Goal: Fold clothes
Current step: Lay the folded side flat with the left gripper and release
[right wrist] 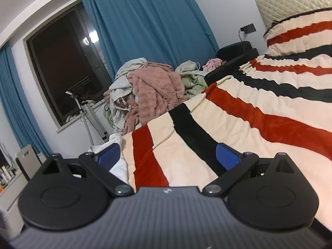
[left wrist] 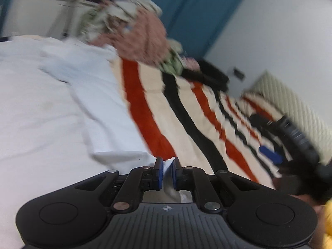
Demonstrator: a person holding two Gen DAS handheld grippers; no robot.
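Note:
A white garment [left wrist: 51, 108] lies spread over the left of the bed in the blurred left wrist view. My left gripper [left wrist: 167, 167] is shut on an edge of this white garment, a tuft of cloth showing between the blue pads [left wrist: 158, 171]. My right gripper [right wrist: 169, 155] is open and empty, low over the striped blanket [right wrist: 238, 108]. A bit of the white garment [right wrist: 118, 166] shows by its left finger. The right gripper also shows in the left wrist view [left wrist: 290, 145] at the right, blurred.
A cream blanket with red and black stripes [left wrist: 186, 108] covers the bed. A pile of pink, grey and green clothes [right wrist: 149, 89] sits at the bed's far end. Blue curtains [right wrist: 149, 16], a dark window [right wrist: 62, 66] and a quilted headboard [right wrist: 294, 2] surround it.

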